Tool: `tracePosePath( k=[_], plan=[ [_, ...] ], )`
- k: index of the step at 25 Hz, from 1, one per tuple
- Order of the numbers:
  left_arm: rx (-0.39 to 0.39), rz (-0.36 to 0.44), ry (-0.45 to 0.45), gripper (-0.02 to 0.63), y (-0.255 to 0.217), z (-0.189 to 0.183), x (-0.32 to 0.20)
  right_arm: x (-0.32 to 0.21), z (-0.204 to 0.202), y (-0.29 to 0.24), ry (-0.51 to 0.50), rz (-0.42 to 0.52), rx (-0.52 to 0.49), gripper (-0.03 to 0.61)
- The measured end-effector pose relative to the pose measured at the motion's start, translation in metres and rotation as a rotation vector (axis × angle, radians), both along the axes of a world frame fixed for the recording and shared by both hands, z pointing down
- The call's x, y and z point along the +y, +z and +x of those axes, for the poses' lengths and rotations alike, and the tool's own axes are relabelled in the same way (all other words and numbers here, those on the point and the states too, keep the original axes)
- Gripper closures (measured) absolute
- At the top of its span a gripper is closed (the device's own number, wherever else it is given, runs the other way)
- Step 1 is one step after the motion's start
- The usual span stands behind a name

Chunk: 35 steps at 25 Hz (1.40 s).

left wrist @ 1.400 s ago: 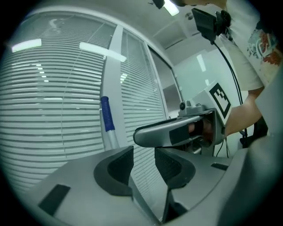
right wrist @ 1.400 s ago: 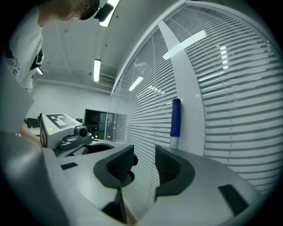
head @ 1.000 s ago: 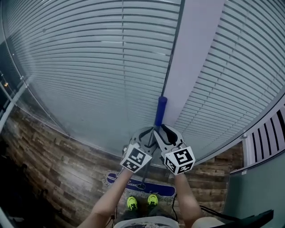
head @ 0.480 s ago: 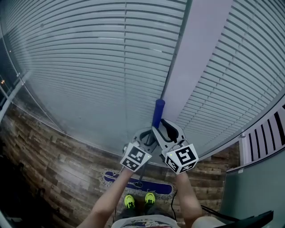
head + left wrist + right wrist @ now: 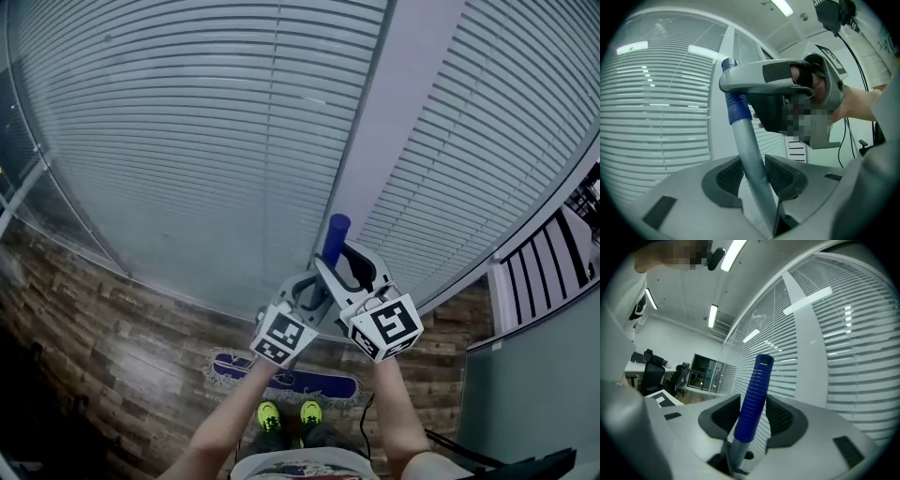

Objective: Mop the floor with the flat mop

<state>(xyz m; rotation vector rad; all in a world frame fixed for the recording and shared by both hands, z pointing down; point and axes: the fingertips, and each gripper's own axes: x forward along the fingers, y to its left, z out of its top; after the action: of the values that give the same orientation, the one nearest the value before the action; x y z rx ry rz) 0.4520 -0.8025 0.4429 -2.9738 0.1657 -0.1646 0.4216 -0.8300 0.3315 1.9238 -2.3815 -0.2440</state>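
Head view: flat mop upright, mop head (image 5: 281,380) flat on the wooden floor (image 5: 112,328), just ahead of the shoes (image 5: 269,413) and near the floor's edge under the blinds (image 5: 187,141). Left gripper (image 5: 305,292) lower on the pole, right gripper (image 5: 344,260) just above it at the blue grip (image 5: 335,239), the two nearly touching.

Left gripper view: grey pole (image 5: 750,154) rising between the pads, touching both as far as can be seen. Jaws just been closing, now clamped on the pole. Right gripper's housing visible above, wrapped round the blue top.

Right gripper view: ribbed blue grip (image 5: 752,399) standing between the pads, top end clear above them. Jaws just been opening, pads judged barely in contact, so a light clasp.

Risks, as judgement:
- Slackened right hold could let the grip slide or twist on the first push, leaving the left clamp alone to steer.
- Mop head close to the shoes, so a short pull could run it onto the feet.
- Forward stroke could knock the wall below the blinds.
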Motion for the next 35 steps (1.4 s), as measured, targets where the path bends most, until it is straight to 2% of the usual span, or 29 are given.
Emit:
tracePosePath(
  k=[7, 11, 13, 16, 19, 21, 23, 25, 26, 29, 35],
  plan=[
    [-0.035, 0.019, 0.0, 0.47, -0.009, -0.014, 0.054, 0.048, -0.017, -0.028, -0.043, 0.044, -0.021, 0.423],
    [-0.05, 0.058, 0.029, 0.471, -0.015, -0.023, 0.122, 0.11, -0.03, -0.032, -0.109, 0.073, -0.093, 0.426],
    [-0.053, 0.084, 0.081, 0.471, -0.013, -0.018, 0.159, 0.147, -0.025, -0.03, -0.147, 0.078, -0.149, 0.442],
    [-0.009, 0.095, 0.204, 0.468, -0.022, -0.007, 0.219, 0.21, -0.008, -0.033, -0.164, 0.08, -0.147, 0.445],
    [0.034, 0.128, 0.278, 0.445, -0.032, 0.006, 0.277, 0.27, 0.004, -0.029, -0.184, 0.087, -0.141, 0.447],
    [0.064, 0.146, 0.309, 0.445, -0.04, 0.012, 0.316, 0.304, 0.001, -0.026, -0.222, 0.091, -0.141, 0.448],
    [0.083, 0.152, 0.299, 0.446, -0.044, 0.011, 0.349, 0.337, -0.008, -0.022, -0.268, 0.093, -0.149, 0.453],
    [0.109, 0.126, 0.273, 0.475, -0.045, 0.008, 0.374, 0.367, -0.017, -0.02, -0.313, 0.093, -0.143, 0.456],
    [0.13, 0.093, 0.264, 0.509, -0.045, 0.007, 0.384, 0.38, -0.02, -0.02, -0.333, 0.092, -0.131, 0.457],
    [0.163, 0.0, 0.248, 0.533, -0.042, 0.001, 0.406, 0.407, -0.03, -0.017, -0.38, 0.09, -0.092, 0.46],
    [0.127, 0.002, 0.237, 0.537, -0.037, -0.012, 0.436, 0.439, -0.048, -0.012, -0.421, 0.088, -0.084, 0.465]
  ],
)
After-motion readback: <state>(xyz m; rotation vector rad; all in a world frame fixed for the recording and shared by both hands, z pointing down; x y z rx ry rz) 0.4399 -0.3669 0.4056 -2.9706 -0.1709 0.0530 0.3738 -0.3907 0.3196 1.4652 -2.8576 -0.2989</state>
